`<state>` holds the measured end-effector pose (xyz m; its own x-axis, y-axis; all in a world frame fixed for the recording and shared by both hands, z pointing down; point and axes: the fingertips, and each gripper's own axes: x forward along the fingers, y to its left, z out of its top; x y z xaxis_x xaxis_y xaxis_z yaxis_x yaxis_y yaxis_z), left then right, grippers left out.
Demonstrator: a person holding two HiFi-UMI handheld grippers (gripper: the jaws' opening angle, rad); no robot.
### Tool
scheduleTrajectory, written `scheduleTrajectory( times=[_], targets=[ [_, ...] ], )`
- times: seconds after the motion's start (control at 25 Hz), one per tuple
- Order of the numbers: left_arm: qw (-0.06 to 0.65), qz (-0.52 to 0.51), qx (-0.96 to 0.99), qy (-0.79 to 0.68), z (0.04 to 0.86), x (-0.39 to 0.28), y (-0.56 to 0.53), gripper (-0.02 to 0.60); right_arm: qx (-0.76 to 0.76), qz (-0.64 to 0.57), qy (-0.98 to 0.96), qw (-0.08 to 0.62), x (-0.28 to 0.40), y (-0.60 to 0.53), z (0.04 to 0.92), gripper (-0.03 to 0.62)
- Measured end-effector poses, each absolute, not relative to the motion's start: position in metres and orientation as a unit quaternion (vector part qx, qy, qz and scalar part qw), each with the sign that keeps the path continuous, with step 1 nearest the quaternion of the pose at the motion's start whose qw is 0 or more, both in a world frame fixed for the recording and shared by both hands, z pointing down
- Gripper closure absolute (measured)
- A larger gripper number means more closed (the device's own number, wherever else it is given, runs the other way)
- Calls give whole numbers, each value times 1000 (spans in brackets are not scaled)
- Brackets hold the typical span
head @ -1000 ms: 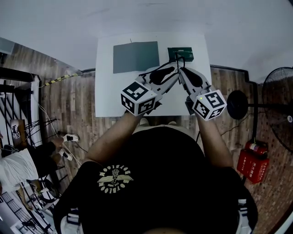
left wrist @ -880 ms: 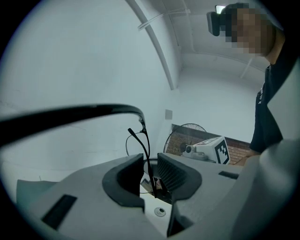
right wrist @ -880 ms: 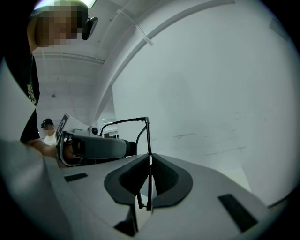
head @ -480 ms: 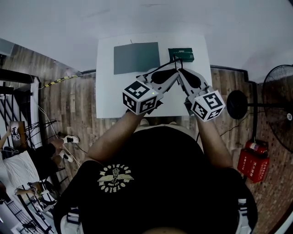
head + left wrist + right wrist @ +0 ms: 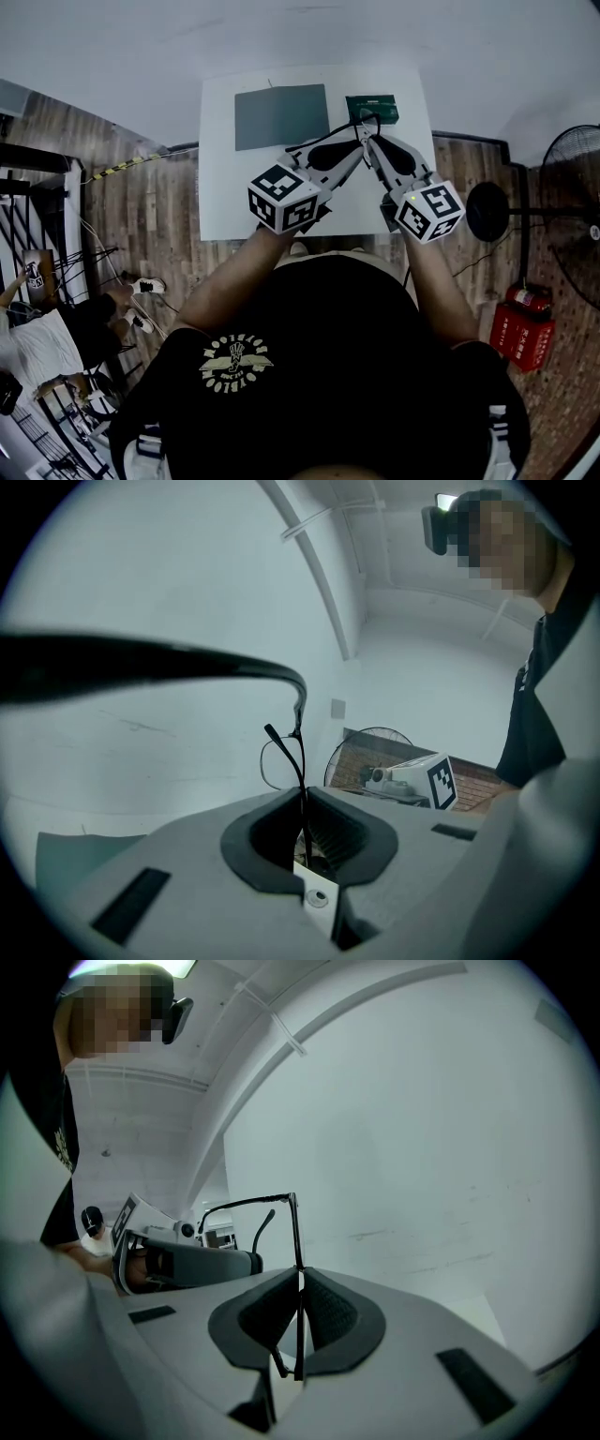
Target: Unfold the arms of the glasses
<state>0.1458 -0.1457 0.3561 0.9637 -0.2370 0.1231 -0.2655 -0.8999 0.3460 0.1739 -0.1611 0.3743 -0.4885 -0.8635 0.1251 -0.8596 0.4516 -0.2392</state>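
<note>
The left claw [image 5: 302, 808] and right claw [image 5: 299, 1283] each pinch the thin black wire-framed glasses [image 5: 294, 1227]; lenses [image 5: 277, 764] barely discernible.

In the head view the glasses [image 5: 366, 123] are too small to tell how their arms lie. In the left gripper view one temple arm [image 5: 141, 663] (dark, out of focus) runs off the left edge.

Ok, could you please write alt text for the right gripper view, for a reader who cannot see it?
The right tongs are shut on a thin black part of the glasses, which stand up above them against a white wall. At left, the left tongs point toward the glasses.
</note>
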Motion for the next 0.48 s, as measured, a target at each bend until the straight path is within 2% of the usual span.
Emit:
scheduleTrajectory(
  times=[0.48],
  targets=[
    [188, 29, 974, -123, 358, 135, -133, 560, -518, -159, 839, 42, 186, -156, 371, 576]
  ],
)
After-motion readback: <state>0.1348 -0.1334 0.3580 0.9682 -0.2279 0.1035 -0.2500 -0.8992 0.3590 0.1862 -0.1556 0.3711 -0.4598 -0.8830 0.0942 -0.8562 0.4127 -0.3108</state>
